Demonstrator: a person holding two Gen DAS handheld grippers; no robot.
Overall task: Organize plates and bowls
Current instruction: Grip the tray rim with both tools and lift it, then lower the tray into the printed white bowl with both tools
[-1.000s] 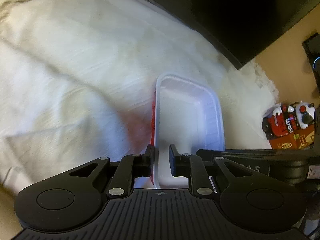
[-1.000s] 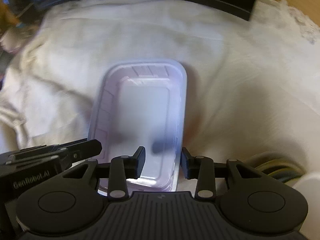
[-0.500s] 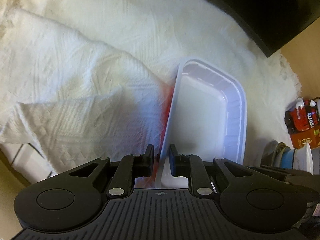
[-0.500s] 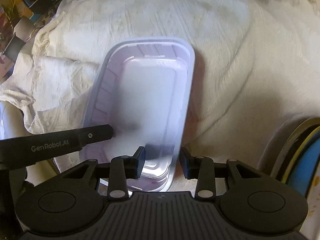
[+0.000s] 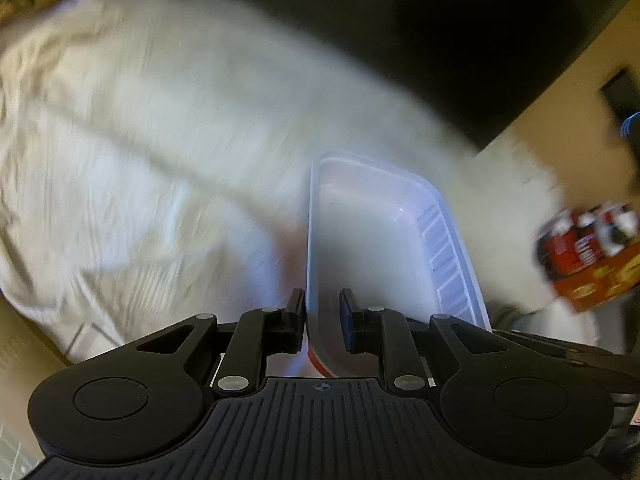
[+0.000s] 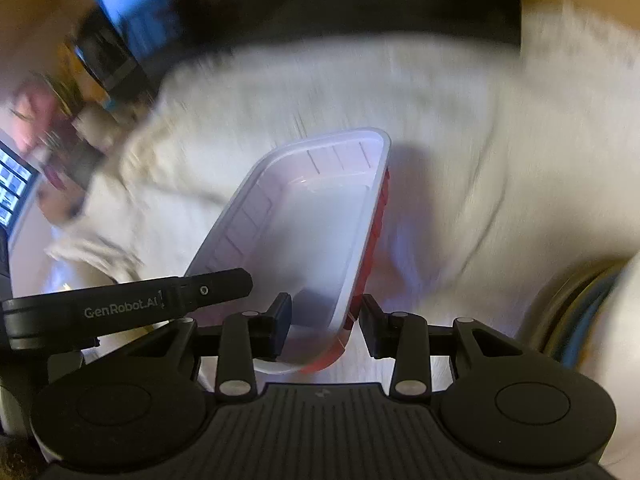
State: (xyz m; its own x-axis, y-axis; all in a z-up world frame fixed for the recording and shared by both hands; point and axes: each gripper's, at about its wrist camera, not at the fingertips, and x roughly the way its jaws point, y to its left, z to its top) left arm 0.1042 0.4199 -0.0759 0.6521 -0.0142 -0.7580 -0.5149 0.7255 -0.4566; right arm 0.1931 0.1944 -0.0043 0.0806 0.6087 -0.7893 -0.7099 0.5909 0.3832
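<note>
Blurrier than half a second ago in both views; tray now tilted in the right wrist view, red underside exposed along its right edge, where earlier it looked flatter and only white showed. Blue-and-yellow plate rim at right now smeared, smaller in frame.

Left to right, left wrist view: white cloth [image 5: 160, 160], textured weave, creased, draped over the desk [image 5: 24, 344], tan wood showing at lower left. Left tongs [image 5: 322, 320] straddling the left long rim of the tray [image 5: 372, 248]; outer finger flush against the wall, inner one apparently a little off it, so firmness of grip cannot be told. Tray rectangular, thin white plastic, rounded corners, ribbed side walls, shallow. Dark screen [image 5: 460, 52] behind. Red printed box [image 5: 588, 260] far right, blurred.

Right wrist view: blurred clutter and a lit blue screen [image 6: 124, 16] upper left. Left tool's black arm marked GenRobot.AI [image 6: 128, 304] crossing the tray's near left corner. Tray [image 6: 312, 232] held up off the cloth [image 6: 460, 140], shadow cast beneath. Right tongs [image 6: 325, 320] spread wide, tray's right wall passing between the fingers with gaps either side, released rather than clenched. Stacked plate rims [image 6: 580, 304] at right, partly cut off by the frame edge.
</note>
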